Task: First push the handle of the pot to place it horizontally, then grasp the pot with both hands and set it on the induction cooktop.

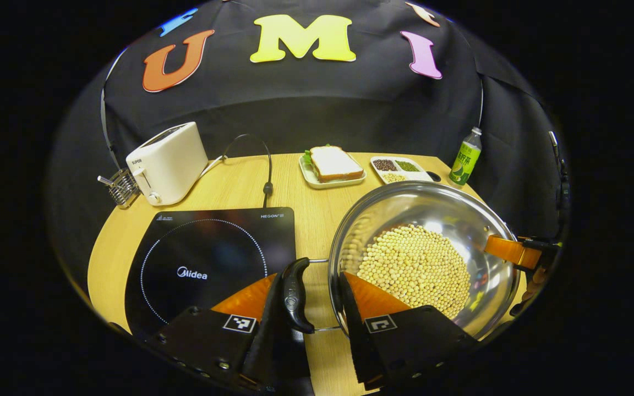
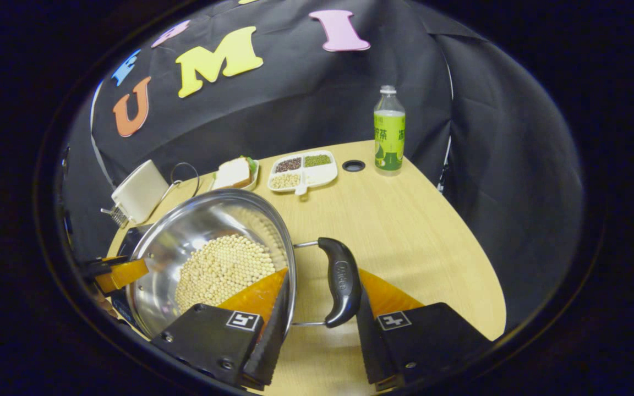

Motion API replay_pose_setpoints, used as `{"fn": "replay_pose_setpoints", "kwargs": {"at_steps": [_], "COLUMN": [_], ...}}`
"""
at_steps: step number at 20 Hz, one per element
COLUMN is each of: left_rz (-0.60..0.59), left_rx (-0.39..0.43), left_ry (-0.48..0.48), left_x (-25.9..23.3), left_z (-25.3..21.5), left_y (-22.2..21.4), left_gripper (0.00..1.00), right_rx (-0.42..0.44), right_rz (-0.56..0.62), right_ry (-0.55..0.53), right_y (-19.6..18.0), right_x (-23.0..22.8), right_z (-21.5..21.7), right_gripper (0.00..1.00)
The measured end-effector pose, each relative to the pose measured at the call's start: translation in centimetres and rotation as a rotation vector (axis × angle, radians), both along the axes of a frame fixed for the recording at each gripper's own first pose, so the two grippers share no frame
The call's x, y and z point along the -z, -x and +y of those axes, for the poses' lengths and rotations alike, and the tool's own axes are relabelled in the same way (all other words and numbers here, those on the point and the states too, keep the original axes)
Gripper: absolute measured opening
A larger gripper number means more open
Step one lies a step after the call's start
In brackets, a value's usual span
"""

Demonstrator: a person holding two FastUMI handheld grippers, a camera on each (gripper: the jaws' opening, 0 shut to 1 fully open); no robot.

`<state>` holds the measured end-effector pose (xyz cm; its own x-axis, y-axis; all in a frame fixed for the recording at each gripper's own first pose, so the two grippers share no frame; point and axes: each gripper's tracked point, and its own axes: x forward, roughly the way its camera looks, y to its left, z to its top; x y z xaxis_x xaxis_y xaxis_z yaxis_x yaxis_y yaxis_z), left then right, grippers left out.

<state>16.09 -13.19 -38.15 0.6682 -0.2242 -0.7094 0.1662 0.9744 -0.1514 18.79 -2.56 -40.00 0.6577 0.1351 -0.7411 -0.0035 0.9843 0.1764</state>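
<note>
- With both handles already lying flat, the pot (image 1: 421, 258) sat on the table (image 2: 427, 220) just right of the induction cooktop (image 1: 212, 264), full of pale beans (image 1: 416, 267).
- Left gripper (image 1: 312, 330): fingers spread, left handle (image 1: 295, 294) between them, one finger outside it and the other over the pot rim. Contact with the handle was unclear; read as bracketing, not clamped.
- Right gripper (image 2: 322, 335): same layout on the right handle (image 2: 342, 280), jaws apart, inner finger over the rim, outer finger just beside the grip.
- Key relation: each handle's long axis ran across its gripper's closing line, so closing should pinch grip against rim.
- Cooktop lay to the pot's left, on the left gripper's side; the carry looks like a lift and sideways shift leftward.
- Risk, my guess: uneven lift tips the beans.
- Toaster (image 1: 168, 162), sandwich plate (image 1: 332, 165) and bottle (image 2: 389, 132) stood well apart at the back.
</note>
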Motion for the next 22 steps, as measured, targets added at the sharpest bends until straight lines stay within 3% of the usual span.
{"fn": "replay_pose_setpoints", "kwargs": {"at_steps": [6, 13, 22], "left_rz": [-0.062, -0.099, -0.107], "left_rx": [-0.026, -0.077, -0.148], "left_ry": [0.017, 0.01, -0.023], "left_x": [-4.1, -7.9, -8.4], "left_z": [3.0, 9.1, 18.8], "left_y": [1.2, 2.4, 1.7], "left_gripper": [0.57, 0.57, 0.57], "right_rx": [-0.009, -0.056, -0.113], "right_rz": [-0.045, -0.082, -0.101], "right_ry": [0.027, 0.039, -0.008], "right_y": [1.9, 3.3, 2.5], "right_x": [-5.6, -10.4, -11.0], "right_z": [1.9, 7.6, 17.8], "right_gripper": [0.62, 0.63, 0.63]}}
